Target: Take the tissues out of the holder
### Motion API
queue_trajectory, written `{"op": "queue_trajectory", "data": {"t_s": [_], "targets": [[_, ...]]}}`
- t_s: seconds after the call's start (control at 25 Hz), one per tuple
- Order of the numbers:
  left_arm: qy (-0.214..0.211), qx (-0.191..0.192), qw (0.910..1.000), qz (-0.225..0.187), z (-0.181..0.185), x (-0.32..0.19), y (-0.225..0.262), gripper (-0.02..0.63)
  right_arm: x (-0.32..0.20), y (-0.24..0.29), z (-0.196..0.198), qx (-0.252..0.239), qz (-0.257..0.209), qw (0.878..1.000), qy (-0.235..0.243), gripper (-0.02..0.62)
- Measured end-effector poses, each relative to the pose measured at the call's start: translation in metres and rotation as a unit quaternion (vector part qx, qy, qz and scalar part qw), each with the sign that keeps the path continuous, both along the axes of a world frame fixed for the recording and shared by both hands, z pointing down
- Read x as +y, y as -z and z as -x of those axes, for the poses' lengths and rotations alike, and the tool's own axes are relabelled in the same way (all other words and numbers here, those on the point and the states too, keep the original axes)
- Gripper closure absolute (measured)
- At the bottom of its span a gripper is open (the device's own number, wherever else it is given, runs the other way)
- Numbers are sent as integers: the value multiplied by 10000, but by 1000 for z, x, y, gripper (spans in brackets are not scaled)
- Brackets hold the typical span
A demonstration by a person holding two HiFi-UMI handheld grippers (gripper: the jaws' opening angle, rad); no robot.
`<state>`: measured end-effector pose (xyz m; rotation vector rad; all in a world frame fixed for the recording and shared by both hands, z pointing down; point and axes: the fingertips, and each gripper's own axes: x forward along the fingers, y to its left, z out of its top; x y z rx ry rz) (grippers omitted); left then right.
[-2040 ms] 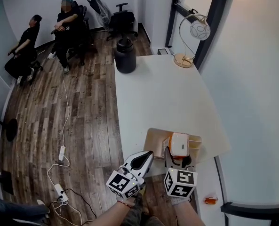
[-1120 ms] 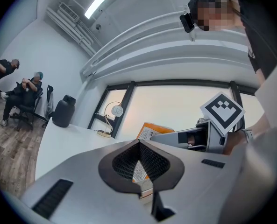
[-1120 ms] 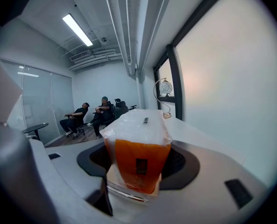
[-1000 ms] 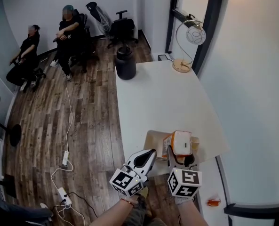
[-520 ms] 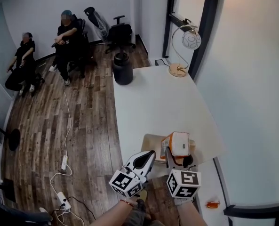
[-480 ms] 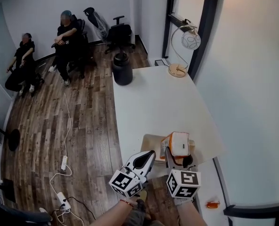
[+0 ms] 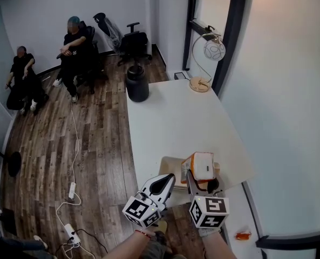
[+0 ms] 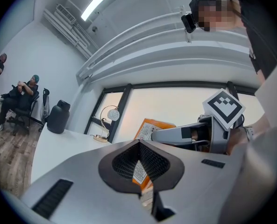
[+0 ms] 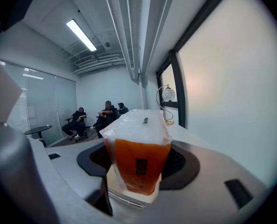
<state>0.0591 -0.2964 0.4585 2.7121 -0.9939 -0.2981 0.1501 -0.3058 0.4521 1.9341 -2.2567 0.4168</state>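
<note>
Now right claw (image 7: 202, 180) pinching orange tissue pack (image 7: 204, 165) (plastic-wrapped); left claw (image 7: 170, 178) pressed together.

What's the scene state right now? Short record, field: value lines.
surface: white table
holder: wooden holder, at the table's near edge
tissues: orange tissue pack, plastic-wrapped, raised over the holder
right gripper: right gripper, shut on the tissue pack
left gripper: left gripper, shut, holding nothing, left of the holder
far end: lamp on the table
task status: pack lifted; fully clear of the holder, cannot tell
</note>
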Motion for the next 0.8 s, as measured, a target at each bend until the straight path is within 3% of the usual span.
{"op": "queue_trajectory", "data": {"t_s": [0.8], "targets": [[75,52,9998,-168,9,2,20,604,14,28,0,-142,-260,9994,154,312]]}}
